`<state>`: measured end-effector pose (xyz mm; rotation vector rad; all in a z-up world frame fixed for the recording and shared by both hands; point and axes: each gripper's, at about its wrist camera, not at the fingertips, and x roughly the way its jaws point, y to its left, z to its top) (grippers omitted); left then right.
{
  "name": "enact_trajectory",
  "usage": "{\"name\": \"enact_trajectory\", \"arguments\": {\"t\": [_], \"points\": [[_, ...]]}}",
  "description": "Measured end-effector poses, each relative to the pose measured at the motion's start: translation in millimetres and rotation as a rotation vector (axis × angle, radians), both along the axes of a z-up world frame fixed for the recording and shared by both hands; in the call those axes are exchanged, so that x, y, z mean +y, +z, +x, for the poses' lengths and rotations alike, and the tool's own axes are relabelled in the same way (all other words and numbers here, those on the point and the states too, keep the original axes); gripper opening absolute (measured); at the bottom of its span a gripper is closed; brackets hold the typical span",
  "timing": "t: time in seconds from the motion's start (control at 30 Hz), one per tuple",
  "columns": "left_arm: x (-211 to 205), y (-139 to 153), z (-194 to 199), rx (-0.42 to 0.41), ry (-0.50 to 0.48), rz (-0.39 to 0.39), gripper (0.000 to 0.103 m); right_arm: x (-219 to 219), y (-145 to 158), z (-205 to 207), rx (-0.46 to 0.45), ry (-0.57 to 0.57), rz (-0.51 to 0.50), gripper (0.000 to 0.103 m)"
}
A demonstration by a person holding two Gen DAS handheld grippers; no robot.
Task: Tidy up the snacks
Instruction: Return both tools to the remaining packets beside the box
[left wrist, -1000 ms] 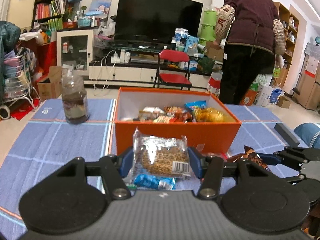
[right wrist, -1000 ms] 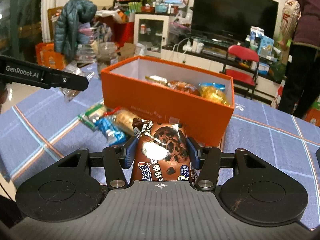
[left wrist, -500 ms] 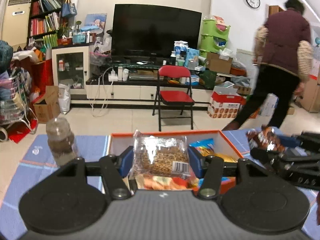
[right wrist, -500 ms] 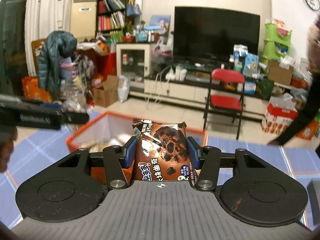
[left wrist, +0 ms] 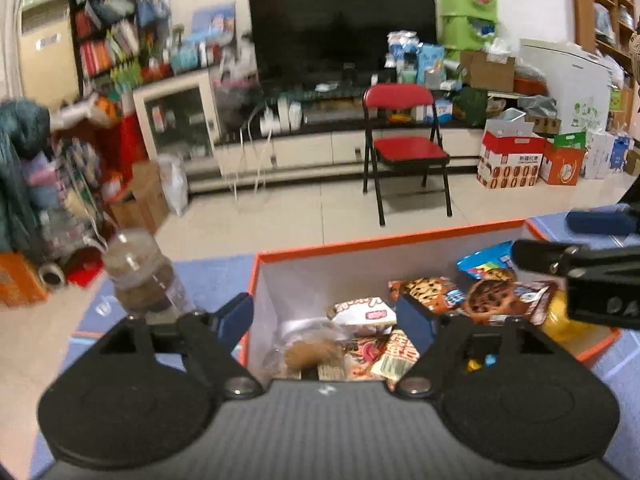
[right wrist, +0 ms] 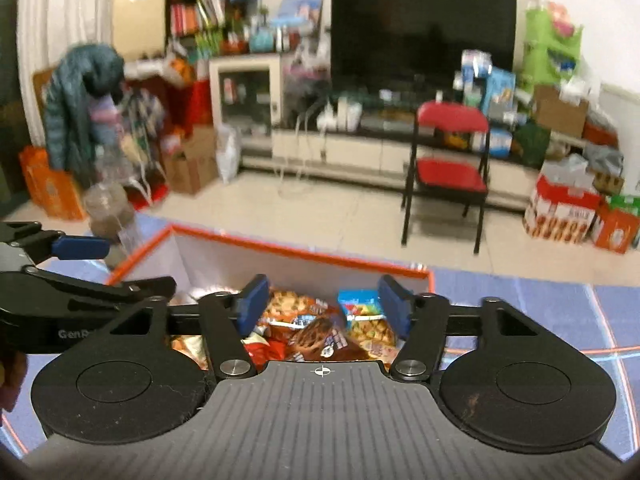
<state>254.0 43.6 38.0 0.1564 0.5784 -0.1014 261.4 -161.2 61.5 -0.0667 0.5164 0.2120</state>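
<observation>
The orange box [left wrist: 384, 240] with white inner walls stands on the blue cloth, holding several snack packets. My left gripper [left wrist: 324, 316] hovers over its left end, jaws opening, nothing pressed between the pads. Below it a clear packet of brown cereal [left wrist: 310, 350] lies blurred in the box. My right gripper [right wrist: 324, 304] hangs over the box [right wrist: 304, 252] too, jaws opening and free. The brown chocolate cookie packet [right wrist: 316, 336] rests on the pile beneath it, also visible as that packet [left wrist: 492, 300] in the left wrist view. Each gripper shows in the other's view: right gripper [left wrist: 560, 240], left gripper [right wrist: 124, 264].
A clear bottle [left wrist: 140, 276] with dark contents stands on the cloth just left of the box, seen as the bottle [right wrist: 108, 208] in the right wrist view. Beyond the table are tiled floor, a red folding chair [left wrist: 408, 148], a TV stand and cartons.
Both grippers moved forward over the box and opened. The cereal packet left the left gripper and the cookie packet left the right one; both now lie in the box. The person is gone from view.
</observation>
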Motion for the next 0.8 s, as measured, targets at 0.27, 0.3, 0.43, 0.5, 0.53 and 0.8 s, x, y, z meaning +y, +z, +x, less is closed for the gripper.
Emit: {"name": "enact_trajectory", "arguments": {"t": [0.27, 0.3, 0.43, 0.5, 0.53, 0.8], "points": [[-1.5, 15.6, -59.0, -0.014, 0.026, 0.058, 0.102, -27.4, 17.0, -91.4, -0.122, 0.092, -0.034, 0.064], [-1.4, 16.5, -65.8, -0.017, 0.024, 0.059, 0.101, -30.2, 16.7, -101.0, -0.125, 0.101, -0.041, 0.066], [-0.7, 19.0, -82.1, -0.009, 0.024, 0.059, 0.101, -36.3, 12.6, -128.5, -0.121, 0.144, -0.078, 0.066], [-0.7, 19.2, -87.9, -0.006, 0.026, 0.058, 0.101, -36.2, 7.5, -139.4, -0.117, 0.184, -0.11, 0.066], [0.4, 19.2, -90.7, -0.004, 0.026, 0.06, 0.101, -35.1, 4.9, -144.1, -0.116, 0.207, -0.127, 0.066], [59.3, -17.0, -140.7, -0.015, -0.027, -0.082, 0.101, -40.9, -24.4, -160.9, -0.073, 0.469, -0.236, 0.073]]}}
